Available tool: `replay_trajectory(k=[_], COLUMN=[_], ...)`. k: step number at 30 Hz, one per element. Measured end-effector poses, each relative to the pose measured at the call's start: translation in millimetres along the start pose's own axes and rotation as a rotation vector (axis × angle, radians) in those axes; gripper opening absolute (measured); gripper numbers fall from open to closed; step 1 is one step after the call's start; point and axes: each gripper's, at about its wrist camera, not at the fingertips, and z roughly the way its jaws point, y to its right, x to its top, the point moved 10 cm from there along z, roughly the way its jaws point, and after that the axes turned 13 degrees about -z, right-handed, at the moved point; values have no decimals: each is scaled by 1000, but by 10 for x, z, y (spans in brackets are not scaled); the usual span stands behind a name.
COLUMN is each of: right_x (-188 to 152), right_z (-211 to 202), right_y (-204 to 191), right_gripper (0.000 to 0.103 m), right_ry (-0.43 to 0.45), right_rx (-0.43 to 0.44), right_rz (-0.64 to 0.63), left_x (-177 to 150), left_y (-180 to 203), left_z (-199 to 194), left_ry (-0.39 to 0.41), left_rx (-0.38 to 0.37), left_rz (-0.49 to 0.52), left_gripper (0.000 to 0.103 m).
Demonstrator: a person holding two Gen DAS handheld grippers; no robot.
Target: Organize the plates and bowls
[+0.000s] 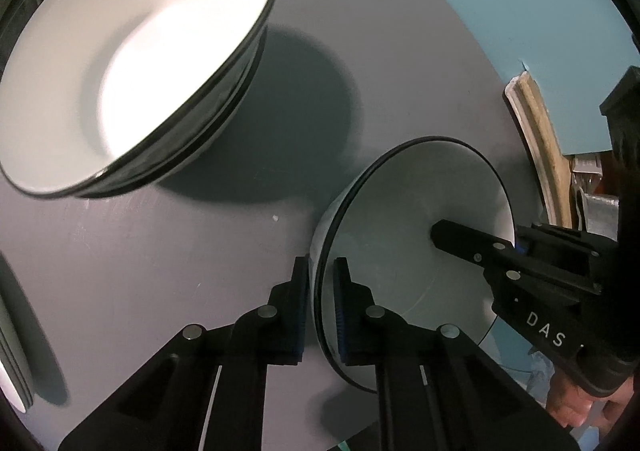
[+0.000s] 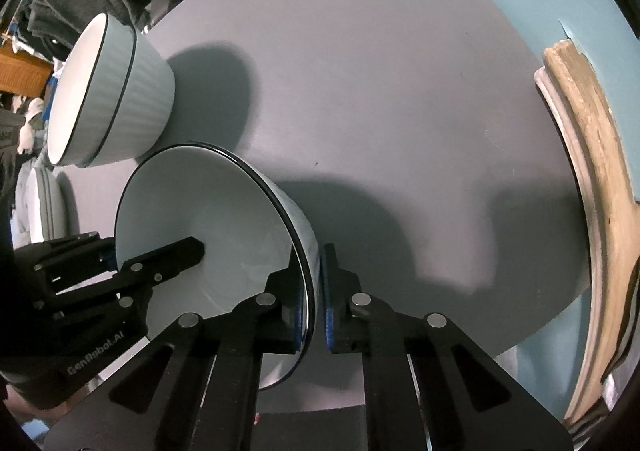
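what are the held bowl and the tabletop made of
Held bowl: looks like glazed ceramic, since it has a smooth glossy white inside and a thin dark painted rim; enamelled metal is possible. Both grippers clamp its rim. Tabletop: matte grey, probably painted or laminated board, with an even, dull, grainless surface.

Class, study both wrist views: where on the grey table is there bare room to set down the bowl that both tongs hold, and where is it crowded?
Free: the wide grey table stretch between the held bowl and the wooden frame by the blue wall. Crowded: the side with the stacked bowls and the plates beyond them. Left tongs and right tongs each pinch the held bowl's rim.
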Motion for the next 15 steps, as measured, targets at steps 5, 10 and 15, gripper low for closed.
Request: replay_trajectory(k=[5,10,15], right_x=[-68,10,200], right_z=[-28,-20,-7], right_y=[-128,-287,-367], right_gripper=[6,6,5], right_ry=[0,-19,-29], right_rx=[-21,-29,-23], right_rz=[-8,-13,-23], left_x=[-11,-28,-19], left_y=[-17,-15,-55], left_z=[-32,-93,-228], left_ry=[1,9,20], left_rx=[6,19,20], left_rz=[-4,-15,-22], left_gripper=[11,11,11])
